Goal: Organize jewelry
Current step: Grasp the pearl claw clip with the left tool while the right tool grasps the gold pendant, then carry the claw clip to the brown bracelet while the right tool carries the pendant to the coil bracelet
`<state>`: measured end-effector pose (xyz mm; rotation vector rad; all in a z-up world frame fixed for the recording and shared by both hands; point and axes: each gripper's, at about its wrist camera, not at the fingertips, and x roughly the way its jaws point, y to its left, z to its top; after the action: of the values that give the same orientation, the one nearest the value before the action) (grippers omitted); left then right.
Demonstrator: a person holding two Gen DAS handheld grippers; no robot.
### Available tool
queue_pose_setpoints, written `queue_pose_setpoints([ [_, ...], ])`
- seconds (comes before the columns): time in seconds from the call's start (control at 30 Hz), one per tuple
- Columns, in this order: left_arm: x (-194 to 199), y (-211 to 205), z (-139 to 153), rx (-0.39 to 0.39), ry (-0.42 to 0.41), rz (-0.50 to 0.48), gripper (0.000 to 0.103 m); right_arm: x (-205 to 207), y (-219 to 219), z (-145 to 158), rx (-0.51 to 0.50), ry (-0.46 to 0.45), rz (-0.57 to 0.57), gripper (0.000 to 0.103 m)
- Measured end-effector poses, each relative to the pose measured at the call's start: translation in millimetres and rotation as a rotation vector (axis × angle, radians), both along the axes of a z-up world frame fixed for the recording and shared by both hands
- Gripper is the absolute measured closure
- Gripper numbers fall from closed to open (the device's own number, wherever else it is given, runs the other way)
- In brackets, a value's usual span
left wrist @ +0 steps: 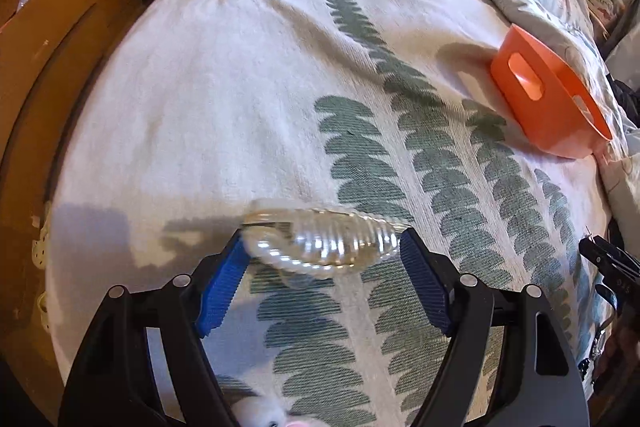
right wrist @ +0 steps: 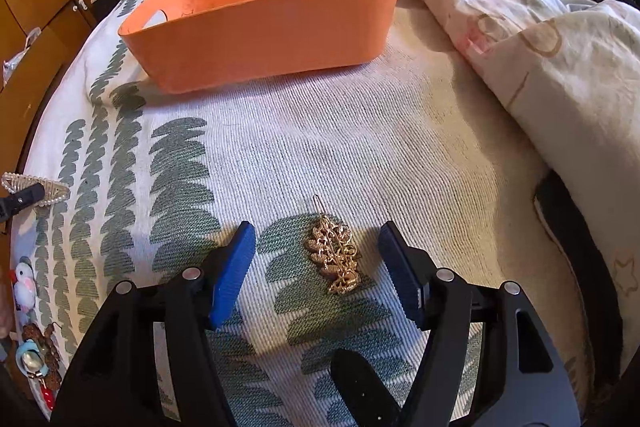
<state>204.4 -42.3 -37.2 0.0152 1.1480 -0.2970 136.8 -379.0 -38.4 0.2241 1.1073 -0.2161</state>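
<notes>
In the right wrist view the right gripper [right wrist: 316, 259] points down at the bed, its blue fingers [right wrist: 232, 271] spread apart with a gold leaf-shaped hair clip [right wrist: 334, 259] lying flat on the bedspread [right wrist: 360, 155] between them, touched by neither pad; a thin wire loop sticks out of the clip's far end. In the left wrist view the left gripper [left wrist: 324, 259] has its fingers [left wrist: 224, 287] wide apart too, and a pearl-edged clear hair clip [left wrist: 320, 243] lies across the gap at their tips on the leaf-patterned cover; motion blur hides whether the pads touch it, though it appears to rest on the bed. At the left edge of the right view a small heap of other trinkets [right wrist: 32, 339] sits near the bed's side, among them a little white bird figure [right wrist: 24, 287]. Farther up the bed stands an orange plastic basket [right wrist: 260, 39] with cut-out handles, its inside looking empty from here. Beyond it a rumpled patterned duvet [right wrist: 540, 27] is bunched along the right, and wooden cabinets [left wrist: 60, 7] line the left side of the room
</notes>
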Motion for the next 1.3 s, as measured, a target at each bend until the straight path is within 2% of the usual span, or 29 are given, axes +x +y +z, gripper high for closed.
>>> queue_pose_setpoints([
  [0.13,2.8,-3.6,-8.9,-0.012,0.021,0.006,0.027,-2.0,-2.2,0.4,0.019,0.001,-0.016,0.037],
  [0.3,2.8,-9.8,-10.8,-0.013,0.009,-0.003,0.027,-6.5,-4.2,3.3,0.03,0.003,-0.037,0.044],
  [0.5,3.9,-12.5,-12.3,0.002,-0.006,-0.002,0.029,-12.6,-10.9,7.7,0.058,0.0,-0.054,0.062],
  [0.57,3.5,-10.6,-10.6,0.002,-0.011,0.008,0.039,-13.5,-10.7,8.6,0.06,0.0,-0.055,0.068],
  [0.6,4.6,-10.4,-10.3,0.006,-0.012,0.013,0.04,-13.0,-10.1,8.7,0.06,0.0,-0.055,0.068],
  [0.67,5.2,-8.6,-10.2,-0.005,-0.004,0.015,0.041,-13.8,-10.0,9.9,0.072,-0.004,-0.054,0.077],
  [0.97,2.1,-7.9,-5.4,0.003,-0.014,0.02,0.041,-18.8,-12.0,22.6,0.118,-0.04,-0.058,0.077],
  [1.3,-12.4,-1.8,25.7,-0.005,-0.066,0.037,0.041,-39.7,-7.0,53.0,0.14,-0.097,-0.051,0.077],
])
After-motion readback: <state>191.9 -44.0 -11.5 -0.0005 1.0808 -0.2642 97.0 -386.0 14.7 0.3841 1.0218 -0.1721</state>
